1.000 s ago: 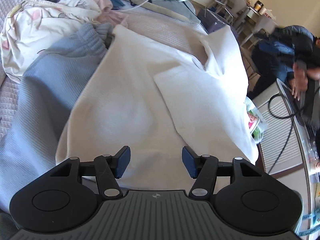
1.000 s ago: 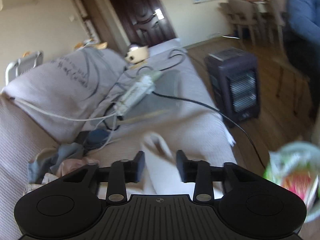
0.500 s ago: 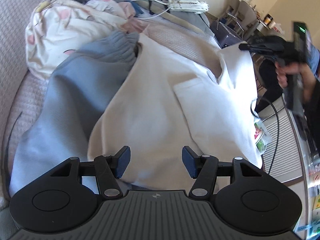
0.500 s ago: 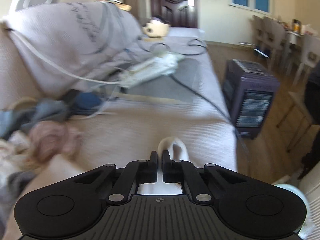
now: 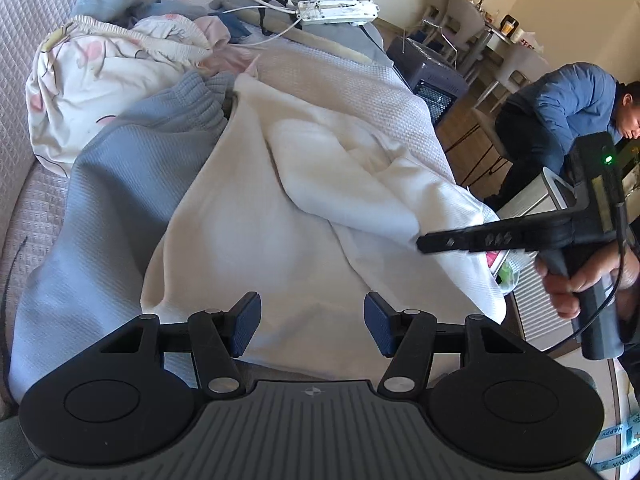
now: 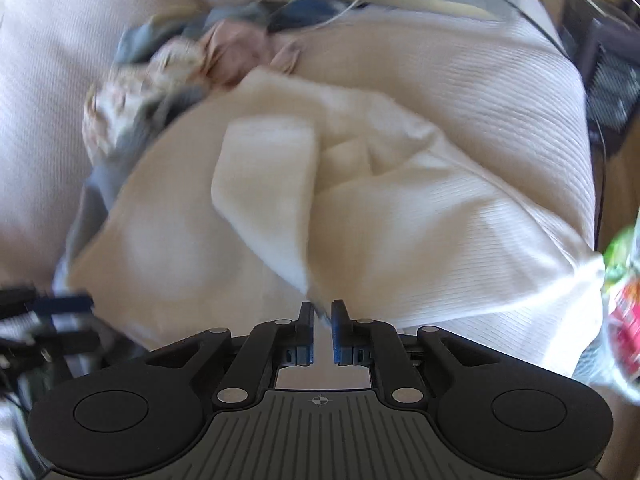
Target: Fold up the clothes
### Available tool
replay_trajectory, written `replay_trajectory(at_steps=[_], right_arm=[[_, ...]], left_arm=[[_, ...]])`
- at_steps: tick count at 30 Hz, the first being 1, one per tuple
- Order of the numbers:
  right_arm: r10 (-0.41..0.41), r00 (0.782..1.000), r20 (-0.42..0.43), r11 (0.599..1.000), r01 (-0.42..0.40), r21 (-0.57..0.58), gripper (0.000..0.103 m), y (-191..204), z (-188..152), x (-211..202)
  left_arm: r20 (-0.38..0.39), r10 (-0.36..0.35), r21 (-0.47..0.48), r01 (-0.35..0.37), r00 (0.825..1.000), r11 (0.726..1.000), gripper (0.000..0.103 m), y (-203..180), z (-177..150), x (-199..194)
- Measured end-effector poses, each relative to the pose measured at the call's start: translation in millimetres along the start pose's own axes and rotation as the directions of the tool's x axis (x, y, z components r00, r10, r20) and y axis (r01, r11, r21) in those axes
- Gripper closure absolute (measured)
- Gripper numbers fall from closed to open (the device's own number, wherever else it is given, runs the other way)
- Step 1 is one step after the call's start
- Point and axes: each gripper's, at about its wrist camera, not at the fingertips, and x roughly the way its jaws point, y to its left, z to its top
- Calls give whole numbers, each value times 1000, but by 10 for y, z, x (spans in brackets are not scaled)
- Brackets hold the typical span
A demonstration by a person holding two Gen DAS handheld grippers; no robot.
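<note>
The cream garment (image 5: 248, 216) lies spread on the sofa (image 5: 352, 92), one flap doubled over. The right gripper (image 6: 320, 316) pinches that flap's corner thinly; it could slip free mid-fold. The left gripper (image 5: 311, 322) hovers, fingers apart.

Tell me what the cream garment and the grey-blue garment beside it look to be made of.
Cream garment: soft matte knit, probably cotton; a fine ribbed weave shows where it drapes off the edge, no sheen. Grey-blue garment: thicker waffle-textured knit with a ribbed cuff or hem at its top, likely cotton blend. Fibre cannot be confirmed.
</note>
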Motion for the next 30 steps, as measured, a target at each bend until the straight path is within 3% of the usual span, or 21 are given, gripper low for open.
replay_trajectory(at_steps=[6,13,15,16,24,27,30], right_arm=[[5,995,97,998,-12,69,89,-125,-22,-173],[25,991,134,993,-41,115,88,-113,92,-94],[47,987,155,990,-67,124,80,-84,171,-63],[55,985,163,989,-76,127,75,-70,211,-47],[-6,989,149,995,-9,99,74,-148,165,-13],[-43,990,133,995,30,100,74,-243,75,-18],[-88,988,126,985,68,156,74,-430,-39,-75]], left_arm=[[43,-3,44,2,999,999,48,-93,238,36],[127,2,155,-22,992,988,47,-299,914,323],[135,22,182,-46,991,982,47,-324,1107,488],[126,26,202,-51,992,978,47,-344,1197,589],[14,-5,369,-1,1000,930,46,-519,1427,1185],[1,30,422,-27,1000,906,45,-659,1419,1377],[5,117,447,-107,993,888,45,-744,1394,1603]])
